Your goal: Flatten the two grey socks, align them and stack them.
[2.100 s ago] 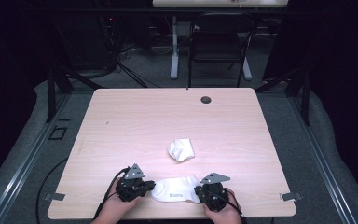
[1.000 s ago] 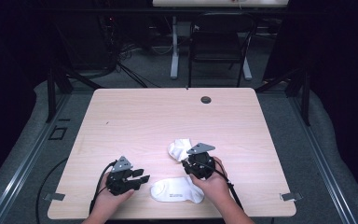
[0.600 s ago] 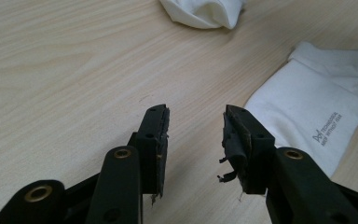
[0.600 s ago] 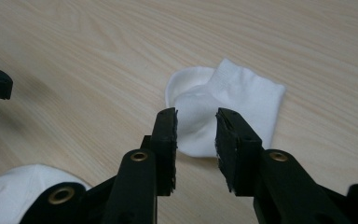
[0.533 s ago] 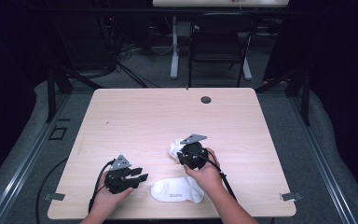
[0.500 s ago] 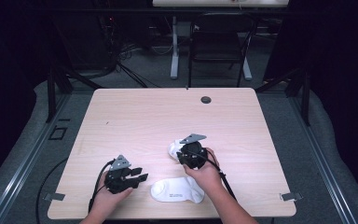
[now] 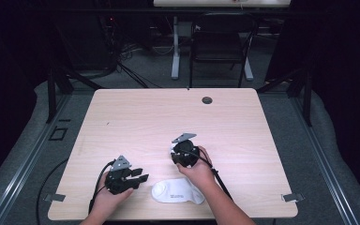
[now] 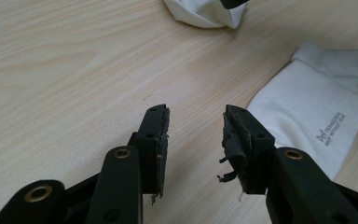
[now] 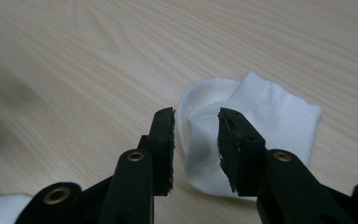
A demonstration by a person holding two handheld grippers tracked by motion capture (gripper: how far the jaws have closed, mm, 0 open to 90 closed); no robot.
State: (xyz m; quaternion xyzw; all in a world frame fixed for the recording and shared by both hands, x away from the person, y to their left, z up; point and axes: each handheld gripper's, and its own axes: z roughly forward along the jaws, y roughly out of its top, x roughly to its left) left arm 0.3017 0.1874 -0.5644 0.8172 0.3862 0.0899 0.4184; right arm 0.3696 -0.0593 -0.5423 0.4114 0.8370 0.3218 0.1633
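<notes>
From the high view I see my right gripper (image 7: pixel 183 152) sitting over the crumpled sock (image 7: pixel 173 149), which peeks out white at the gripper's left edge, near the middle of the table (image 7: pixel 136 112). My left gripper (image 7: pixel 126 177) rests near the front edge, jaws apart over bare wood. Just to its right lies the flat sock (image 7: pixel 177 192), its long axis running left to right along the table's front edge.

In the left gripper view, my left gripper (image 8: pixel 195 135) stands open with nothing between the pads, only wood. The flat sock (image 8: pixel 317 126) lies to the right of the jaws, near but apart, its printed mark facing up. The crumpled sock (image 8: pixel 205 11) is farther off at the top.

In the right gripper view, my right gripper (image 9: pixel 196 133) has just been opening; the crumpled sock (image 9: pixel 261 126) lies bunched on the wood, part of it between the jaws, mostly toward the right one, its ribbed cuff pointing up and right. Whether the pads touch it, I cannot tell.
</notes>
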